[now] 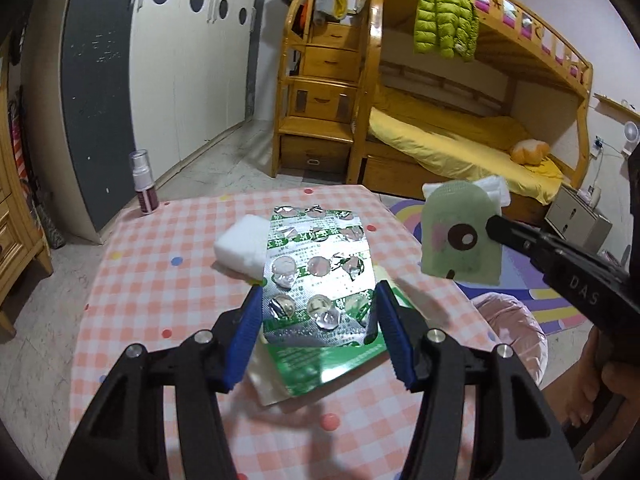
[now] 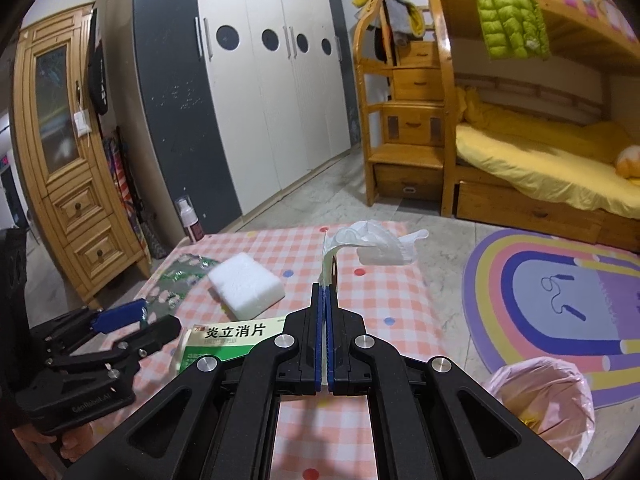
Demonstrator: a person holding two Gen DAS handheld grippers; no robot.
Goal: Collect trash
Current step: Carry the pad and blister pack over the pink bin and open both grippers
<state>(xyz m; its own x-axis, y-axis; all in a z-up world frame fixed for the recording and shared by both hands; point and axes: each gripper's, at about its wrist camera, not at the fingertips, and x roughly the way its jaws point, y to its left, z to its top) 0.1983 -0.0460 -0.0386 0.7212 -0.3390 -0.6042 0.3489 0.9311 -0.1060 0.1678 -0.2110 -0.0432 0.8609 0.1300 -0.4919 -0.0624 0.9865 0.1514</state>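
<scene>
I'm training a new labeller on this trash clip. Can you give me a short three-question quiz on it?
1. True or false: the left gripper grips the blister pack.
2. What does the right gripper hold? A) sponge B) green wrapper C) spray bottle
3. What lines the bin?

Key: 1. True. 2. B, the green wrapper. 3. A pink bag.
</scene>
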